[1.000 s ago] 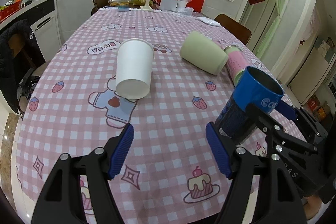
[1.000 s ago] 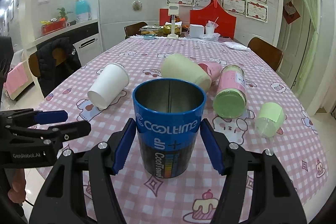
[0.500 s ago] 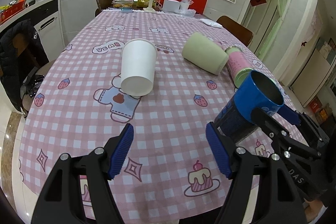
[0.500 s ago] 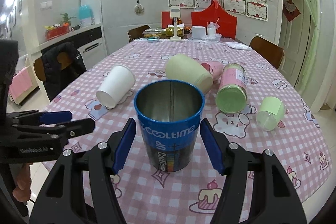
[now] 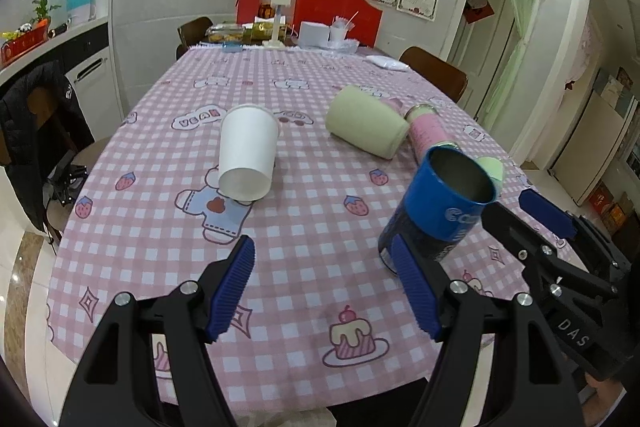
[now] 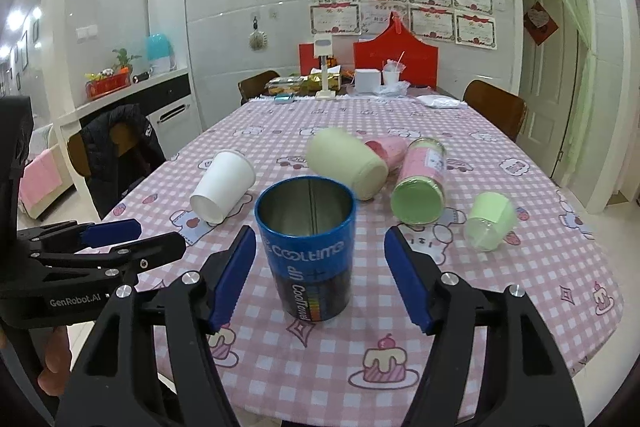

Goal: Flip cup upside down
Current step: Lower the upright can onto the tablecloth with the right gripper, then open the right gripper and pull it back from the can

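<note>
A blue metal cup [image 6: 308, 251] stands mouth up on the pink checked tablecloth [image 6: 500, 267], with its lettering upside down. My right gripper [image 6: 320, 283] is open, and its blue pads stand apart on either side of the cup without touching it. In the left wrist view the same cup [image 5: 436, 211] stands just right of my left gripper [image 5: 326, 287], which is open and empty above the near table edge. The right gripper [image 5: 532, 211] shows there at the right, around the cup.
A white paper cup [image 5: 248, 155], a pale green cup [image 5: 366, 127], a pink jar [image 6: 422, 183] and a small green plastic cup [image 6: 490, 221] lie on their sides on the table. Boxes and containers [image 6: 360, 79] stand at the far end. Chairs surround the table.
Both grippers have drawn back toward the near table edge and risen a little. The right gripper's pads have opened wider from the blue cup, which stays standing.
</note>
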The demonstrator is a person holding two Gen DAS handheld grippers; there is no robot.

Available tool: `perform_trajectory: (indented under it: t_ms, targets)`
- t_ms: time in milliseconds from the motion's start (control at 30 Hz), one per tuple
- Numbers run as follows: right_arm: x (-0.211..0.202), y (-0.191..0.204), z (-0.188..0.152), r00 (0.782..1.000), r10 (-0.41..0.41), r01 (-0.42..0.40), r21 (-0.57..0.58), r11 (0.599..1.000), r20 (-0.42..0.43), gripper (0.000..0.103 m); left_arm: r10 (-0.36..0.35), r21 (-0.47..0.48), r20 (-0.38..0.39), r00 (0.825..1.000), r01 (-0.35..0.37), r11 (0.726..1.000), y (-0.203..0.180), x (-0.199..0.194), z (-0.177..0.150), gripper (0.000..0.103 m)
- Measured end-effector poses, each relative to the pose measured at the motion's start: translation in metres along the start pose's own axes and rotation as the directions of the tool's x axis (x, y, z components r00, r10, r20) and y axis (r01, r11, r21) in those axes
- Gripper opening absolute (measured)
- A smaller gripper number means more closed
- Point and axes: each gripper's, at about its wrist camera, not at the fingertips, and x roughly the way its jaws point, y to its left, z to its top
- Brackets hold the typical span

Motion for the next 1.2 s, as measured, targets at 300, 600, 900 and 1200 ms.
perform_trajectory:
  t_ms: [300,600,900,1200]
  targets:
    - [-0.043,-0.012,-0.003,0.997,-0.028,0.027,0.015,1.0,0.077,0.073,-0.005,0.03,0.054,0.999,0.004,1.0,-0.024,-0.026,-0.008,0.07]
    - [-0.088,-0.017,-0.008,0.982,-0.067,0.068,0.001,0.998,0.179,0.091,0.009,0.071,0.136,0.991,-0.019,0.997,-0.049,-0.057,-0.017,0.071]
    - [-0.121,-0.011,-0.014,0.946,-0.127,0.147,-0.046,0.988,0.297,0.095,0.037,0.128,0.311,0.95,-0.081,0.988,-0.068,-0.097,-0.022,0.074]
    - [-0.123,-0.013,-0.018,0.931,-0.155,0.171,-0.022,0.985,0.33,0.095,0.027,0.186,0.393,0.919,-0.109,0.976,-0.081,-0.113,-0.028,0.074]
